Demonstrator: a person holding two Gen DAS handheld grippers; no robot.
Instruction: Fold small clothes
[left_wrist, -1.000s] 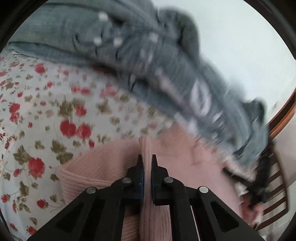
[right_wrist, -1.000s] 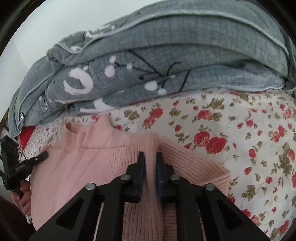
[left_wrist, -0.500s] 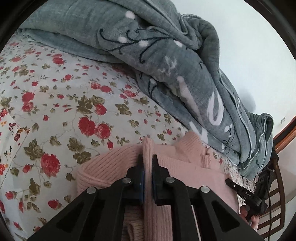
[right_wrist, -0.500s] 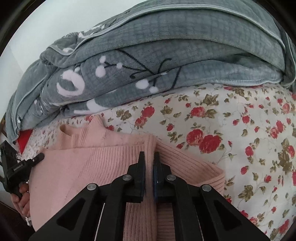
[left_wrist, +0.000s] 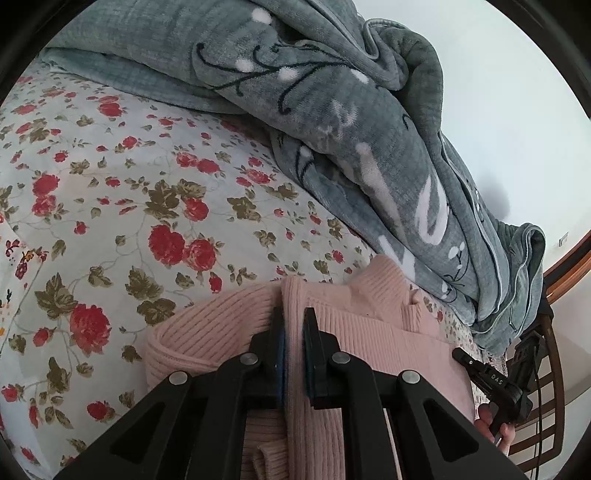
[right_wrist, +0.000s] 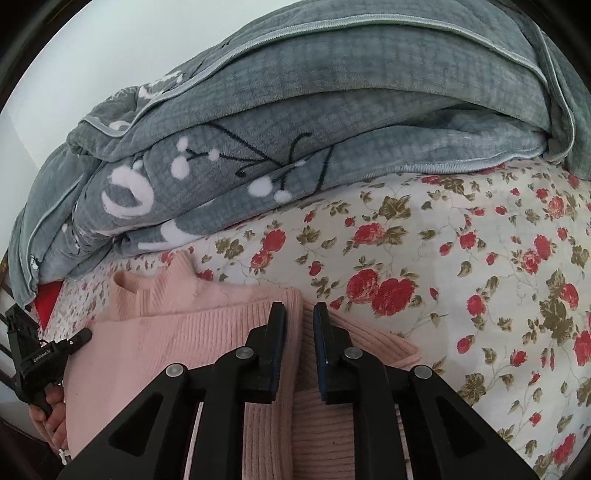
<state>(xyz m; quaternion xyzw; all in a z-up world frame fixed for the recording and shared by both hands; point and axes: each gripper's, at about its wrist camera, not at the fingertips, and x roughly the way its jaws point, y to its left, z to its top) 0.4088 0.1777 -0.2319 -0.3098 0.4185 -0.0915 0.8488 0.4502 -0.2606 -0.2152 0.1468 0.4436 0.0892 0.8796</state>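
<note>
The left hand-held gripper (left_wrist: 293, 343) pinches a ridge of the pink ribbed sweater (left_wrist: 388, 332) lying on the floral bedsheet (left_wrist: 129, 192). The right hand-held gripper (right_wrist: 299, 339), jaws just parting, lets its fold go slack. The fold looks laid; next, release and regrip below the grey blanket (right_wrist: 332, 129).
</note>
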